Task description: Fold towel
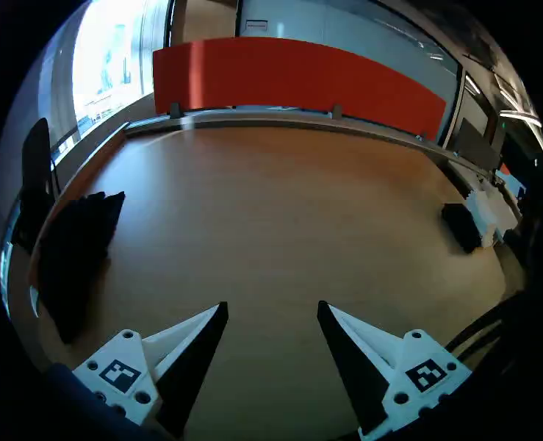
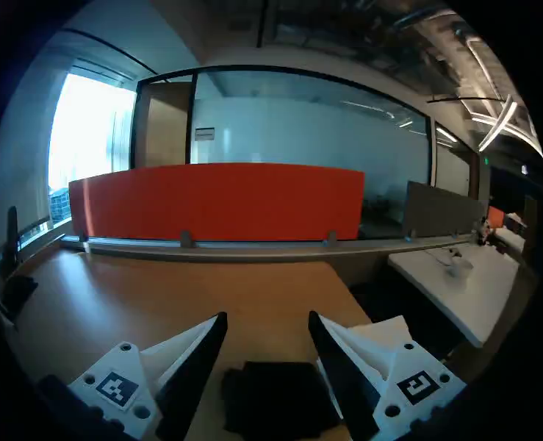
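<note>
The left gripper [image 1: 272,304] hangs over the near part of a broad wooden desk [image 1: 271,191]. Its two fingers are spread wide, with bare wood between them and nothing in their hold. In the left gripper view the dark towel [image 1: 76,250] lies in a loose, rumpled heap along the desk's left edge, well apart from the fingertips. A black chair back [image 1: 36,162] stands just beyond that edge, under a bright window [image 1: 109,59]. An orange divider [image 1: 293,73] runs upright along the desk's far edge. Near the right edge a small black thing [image 1: 458,224] sits just beside something white [image 1: 491,209]; both are too small to make out.

The right gripper [image 2: 267,314] sits low over the same desk [image 2: 161,294], close to its right edge and facing the orange divider [image 2: 220,202]. Its fingers are also wide apart and grip nothing. A flat black folded cloth [image 2: 282,397] lies on the wood at the bottom of the right gripper view, between the two fingers. The fingers cover its sides, and I cannot tell whether they touch it or whether it is a second towel. Past the right edge stands a white desk [image 2: 462,287] with a grey divider [image 2: 440,209] behind it.
</note>
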A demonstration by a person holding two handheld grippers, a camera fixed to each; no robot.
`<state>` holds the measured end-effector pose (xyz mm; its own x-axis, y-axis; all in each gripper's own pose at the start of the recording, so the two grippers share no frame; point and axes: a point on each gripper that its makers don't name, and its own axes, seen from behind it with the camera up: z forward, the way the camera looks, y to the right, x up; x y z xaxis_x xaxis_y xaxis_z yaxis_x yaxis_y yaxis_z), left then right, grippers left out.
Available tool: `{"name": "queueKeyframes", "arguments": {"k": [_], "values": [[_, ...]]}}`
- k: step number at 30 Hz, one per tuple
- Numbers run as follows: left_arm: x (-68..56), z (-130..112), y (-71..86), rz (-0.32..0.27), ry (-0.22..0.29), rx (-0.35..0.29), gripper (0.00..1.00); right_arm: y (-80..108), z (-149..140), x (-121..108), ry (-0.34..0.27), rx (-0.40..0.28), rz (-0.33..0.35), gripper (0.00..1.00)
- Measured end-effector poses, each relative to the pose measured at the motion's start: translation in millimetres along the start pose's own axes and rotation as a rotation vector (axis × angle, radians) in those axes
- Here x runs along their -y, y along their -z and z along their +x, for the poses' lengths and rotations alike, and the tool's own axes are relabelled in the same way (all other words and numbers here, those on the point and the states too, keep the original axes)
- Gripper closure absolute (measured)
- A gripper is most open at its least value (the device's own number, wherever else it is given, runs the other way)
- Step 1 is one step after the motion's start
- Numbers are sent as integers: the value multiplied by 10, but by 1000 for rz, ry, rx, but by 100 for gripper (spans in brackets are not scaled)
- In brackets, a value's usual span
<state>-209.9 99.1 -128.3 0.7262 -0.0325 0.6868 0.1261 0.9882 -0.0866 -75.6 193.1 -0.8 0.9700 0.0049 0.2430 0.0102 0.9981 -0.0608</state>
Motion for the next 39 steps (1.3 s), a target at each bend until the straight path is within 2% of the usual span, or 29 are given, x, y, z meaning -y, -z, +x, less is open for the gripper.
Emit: {"name": "queueKeyframes", "arguments": {"k": [9,23,30,39], "values": [[113,455,-55,14,14,-135,10,25,331,235,0,-60,-2,15],[392,1484,9,52,17,-404,10,71,749,937,38,-140,47,15],[546,1860,91,77,2,-497,10,87,911,1296,38,-173,66,15],[640,2223,228,91,-13,-587,10,86,1079,1686,1,-207,94,15]]}}
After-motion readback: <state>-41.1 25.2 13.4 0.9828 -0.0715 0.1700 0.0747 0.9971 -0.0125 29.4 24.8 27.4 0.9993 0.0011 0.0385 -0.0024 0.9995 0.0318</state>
